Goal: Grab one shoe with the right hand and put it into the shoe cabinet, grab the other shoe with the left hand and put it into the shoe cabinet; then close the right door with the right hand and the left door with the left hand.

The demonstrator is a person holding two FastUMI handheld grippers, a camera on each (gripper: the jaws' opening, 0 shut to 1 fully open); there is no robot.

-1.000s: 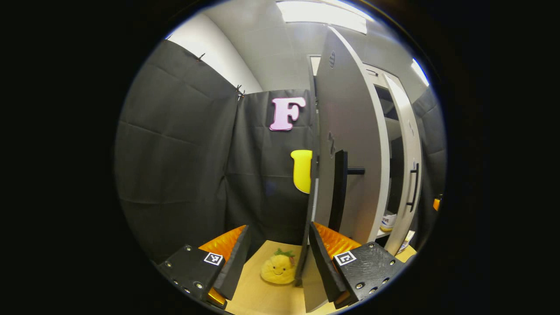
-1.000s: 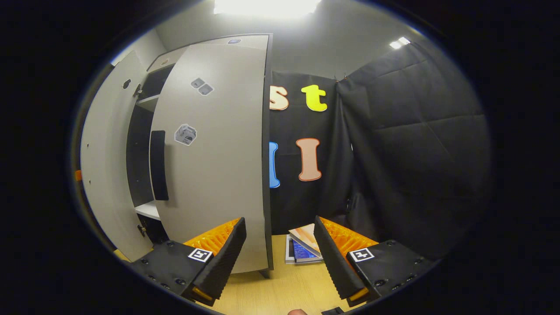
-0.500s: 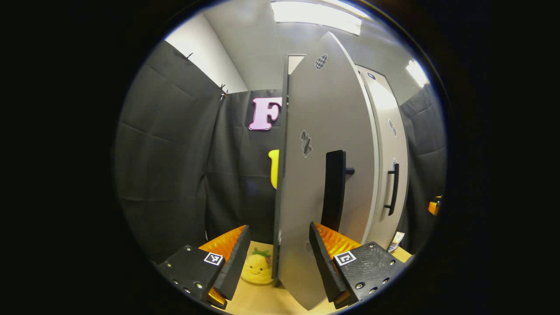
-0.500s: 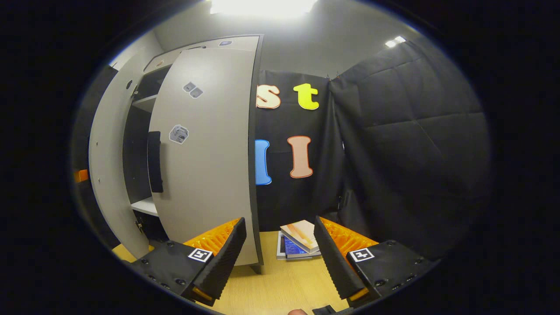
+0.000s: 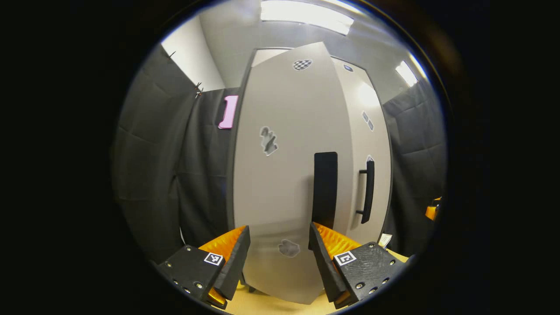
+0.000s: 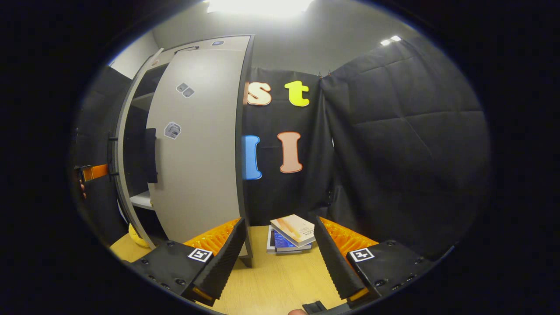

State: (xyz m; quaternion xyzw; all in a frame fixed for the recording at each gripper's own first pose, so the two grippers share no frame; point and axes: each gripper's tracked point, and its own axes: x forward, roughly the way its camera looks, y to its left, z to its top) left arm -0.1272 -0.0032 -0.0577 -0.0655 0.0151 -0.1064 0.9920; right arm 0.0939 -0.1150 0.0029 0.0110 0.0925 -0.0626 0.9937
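The shoe cabinet's left door [image 5: 280, 175] faces me almost square in the left gripper view, its black handle [image 5: 325, 188] just right of centre. My left gripper [image 5: 278, 226] is open and holds nothing, with the door's lower face close in front of its fingers. The right door [image 5: 374, 140] with its bar handle [image 5: 369, 190] lies flat against the cabinet. In the right gripper view my right gripper [image 6: 280, 220] is open and holds nothing, low beside the right door [image 6: 201, 144]. There the left door's edge [image 6: 119, 166] stands slightly ajar, leaving a dark gap with a white shelf [image 6: 141, 200] inside.
A stack of books [image 6: 291, 234] lies on the wooden floor [image 6: 271, 280] just right of the cabinet's corner. A yellow plush toy [image 6: 134, 236] peeks out at the cabinet's lower left. A hand with an orange gripper part [image 6: 94, 172] shows behind the left door.
The left door has swung from edge-on to almost flat against the cabinet, hiding the plush toy and the shelves. The right gripper has drawn back a little to the right of its door.
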